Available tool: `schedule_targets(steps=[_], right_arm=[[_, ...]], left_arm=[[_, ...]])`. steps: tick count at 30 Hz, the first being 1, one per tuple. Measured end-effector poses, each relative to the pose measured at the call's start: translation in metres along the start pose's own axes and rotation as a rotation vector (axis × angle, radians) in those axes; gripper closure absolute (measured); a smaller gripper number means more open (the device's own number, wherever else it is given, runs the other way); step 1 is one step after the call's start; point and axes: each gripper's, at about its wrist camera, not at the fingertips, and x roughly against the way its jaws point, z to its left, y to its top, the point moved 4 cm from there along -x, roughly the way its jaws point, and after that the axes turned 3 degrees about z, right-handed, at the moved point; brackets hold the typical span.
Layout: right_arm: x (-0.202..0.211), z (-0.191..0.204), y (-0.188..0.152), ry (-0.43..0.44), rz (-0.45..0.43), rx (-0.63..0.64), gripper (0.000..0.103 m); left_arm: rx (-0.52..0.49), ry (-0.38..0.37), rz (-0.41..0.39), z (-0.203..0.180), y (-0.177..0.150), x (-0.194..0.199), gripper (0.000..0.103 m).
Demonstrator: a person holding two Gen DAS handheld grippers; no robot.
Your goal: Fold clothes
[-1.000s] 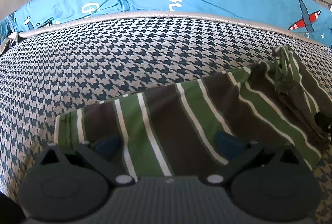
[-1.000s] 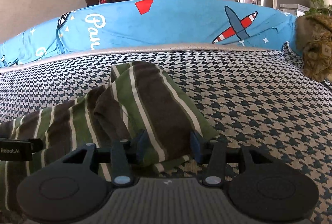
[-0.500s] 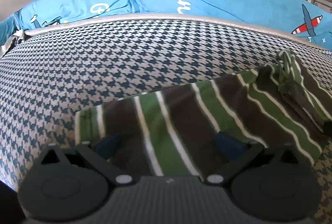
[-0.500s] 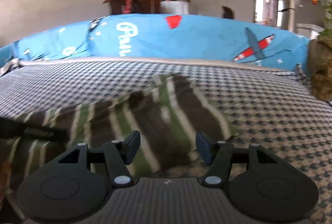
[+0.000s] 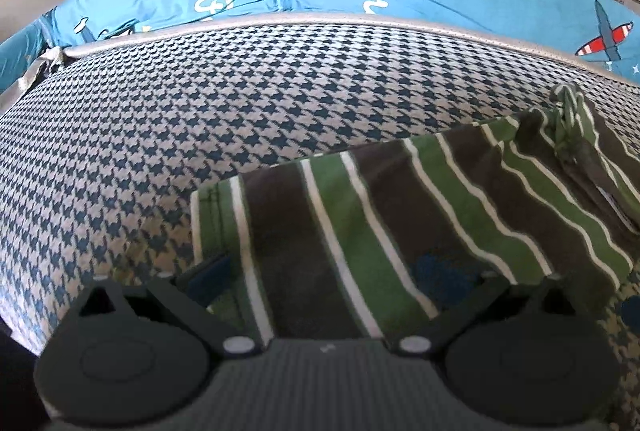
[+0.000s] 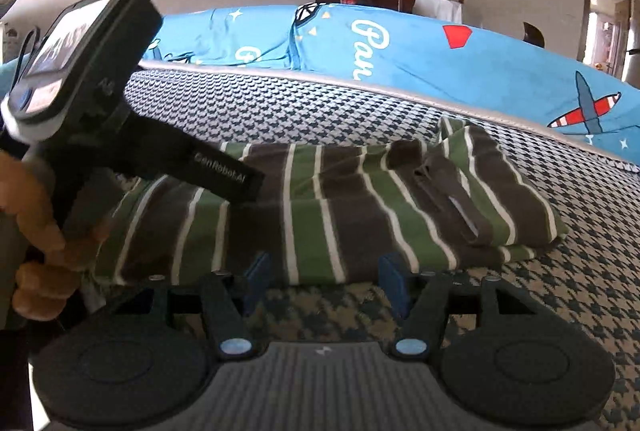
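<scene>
Striped shirt (image 6: 360,199) lying flat on houndstooth cover (image 5: 200,119), long axis left-to-right; left gripper (image 5: 320,275) spread wide over its left end, right gripper (image 6: 324,279) parted just short of near edge.

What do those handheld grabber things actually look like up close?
Each gripper is dark grey plastic: a ribbed centre plate, two round discs, angled link arms with pale rivets, and blue pads on the jaws. In the right wrist view, the left gripper carries a small screen on top and white "GenRobot.AI" lettering along its side. No sleeve shows.
</scene>
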Motion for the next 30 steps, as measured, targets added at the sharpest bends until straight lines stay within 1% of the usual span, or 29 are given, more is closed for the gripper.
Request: schedule_targets(steps=[9, 13, 16, 18, 22, 27, 30], right_arm=[[0.001, 0.010, 0.005, 0.026, -0.002, -0.002, 0.042], [0.002, 0.018, 0.004, 0.062, 0.003, 0.001, 0.042], [0.003, 0.026, 0.007, 0.098, -0.005, 0.024, 0.042], [0.005, 0.032, 0.010, 0.136, -0.012, 0.044, 0.042], [0.005, 0.048, 0.013, 0.205, -0.018, 0.102, 0.042], [0.004, 0.073, 0.015, 0.263, -0.022, 0.209, 0.042], [0.000, 0.089, 0.014, 0.291, -0.015, 0.283, 0.042]], left_arm=[[0.019, -0.002, 0.043, 0.013, 0.000, 0.000, 0.000], [0.042, -0.010, 0.066, 0.024, 0.001, -0.001, 0.000], [0.088, 0.014, 0.073, 0.041, 0.003, 0.000, 0.000], [0.127, 0.022, 0.081, 0.055, 0.004, 0.000, 0.000], [0.192, 0.010, 0.087, 0.077, 0.007, 0.003, 0.000], [0.228, -0.020, 0.086, 0.092, 0.011, 0.007, 0.000], [0.227, -0.048, 0.099, 0.091, 0.010, 0.008, 0.000]])
